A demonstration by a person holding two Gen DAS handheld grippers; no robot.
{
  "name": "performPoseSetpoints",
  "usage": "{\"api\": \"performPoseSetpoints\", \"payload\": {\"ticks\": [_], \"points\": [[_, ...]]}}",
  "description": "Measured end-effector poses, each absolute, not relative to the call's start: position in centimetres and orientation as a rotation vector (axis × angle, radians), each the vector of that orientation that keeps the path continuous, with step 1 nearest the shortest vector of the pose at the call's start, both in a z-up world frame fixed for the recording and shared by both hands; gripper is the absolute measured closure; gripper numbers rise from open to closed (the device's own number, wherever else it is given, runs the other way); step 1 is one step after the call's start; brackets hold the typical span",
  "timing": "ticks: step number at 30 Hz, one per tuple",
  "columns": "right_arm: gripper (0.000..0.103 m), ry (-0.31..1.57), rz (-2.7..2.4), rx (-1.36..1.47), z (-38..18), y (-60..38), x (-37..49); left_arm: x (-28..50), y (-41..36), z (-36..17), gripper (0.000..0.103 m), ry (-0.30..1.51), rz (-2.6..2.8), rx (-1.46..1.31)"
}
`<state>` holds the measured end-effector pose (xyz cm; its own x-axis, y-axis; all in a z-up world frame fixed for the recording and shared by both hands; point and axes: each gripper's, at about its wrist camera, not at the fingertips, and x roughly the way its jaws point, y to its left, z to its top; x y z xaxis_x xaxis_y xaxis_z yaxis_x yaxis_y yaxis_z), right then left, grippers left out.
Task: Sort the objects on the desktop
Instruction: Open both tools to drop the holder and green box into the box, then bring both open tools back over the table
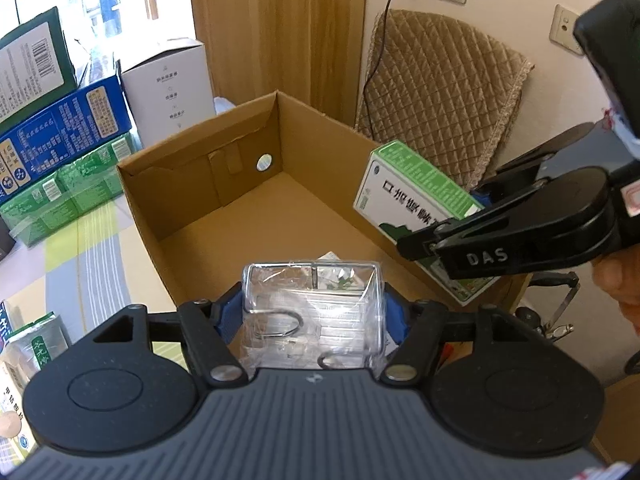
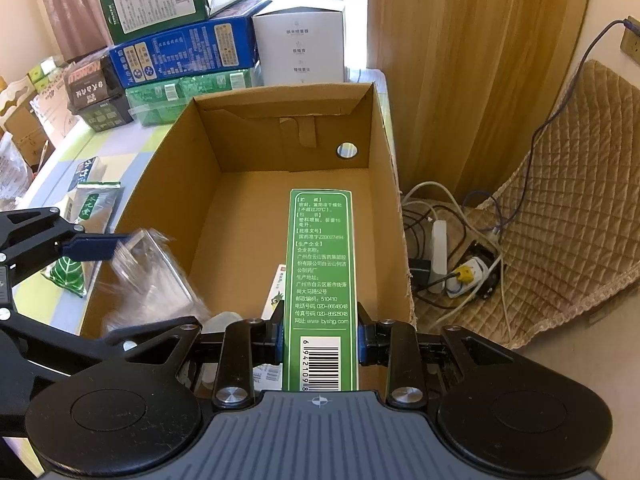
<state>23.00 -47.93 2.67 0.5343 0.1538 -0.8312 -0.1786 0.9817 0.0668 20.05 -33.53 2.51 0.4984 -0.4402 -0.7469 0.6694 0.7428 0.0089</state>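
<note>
While gripped, the medicine box [image 2: 320, 280] shows green, barcoded

A clear plastic box [image 1: 312, 308], wrapped in crinkled film, hangs tilted over the near edge of an open cardboard box [image 1: 200, 168]. A long green medicine carton [image 2: 320, 280] with white print and a barcode hangs above the cardboard box's floor.

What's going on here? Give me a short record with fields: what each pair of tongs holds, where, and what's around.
left tongs: around a clear plastic box, over the near edge of the cardboard box
right tongs: shut on a green medicine box, above the cardboard box
inside the cardboard box: mostly bare floor, some small packets at the near end
beside it: stacked boxes on the table
</note>
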Motion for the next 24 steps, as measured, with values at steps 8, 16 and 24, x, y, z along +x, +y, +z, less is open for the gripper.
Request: {"api": "performPoseSetpoints", "payload": {"ticks": [8, 16, 24], "points": [[0.075, 0.988, 0.201, -0.02, 2.6, -47.9, 23.0, 20.1, -32.4, 2.8, 0.028, 0.766, -0.669, 0.301], [0.069, 0.967, 0.211, 0.012, 3.2, -47.7, 23.1, 19.6, -31.1, 3.2, 0.024, 0.754, -0.659, 0.294], [0.05, 0.939, 0.203, -0.006, 4.3, -47.4, 21.9, 19.0, -29.5, 3.5, 0.022, 0.753, -0.639, 0.284]]}}
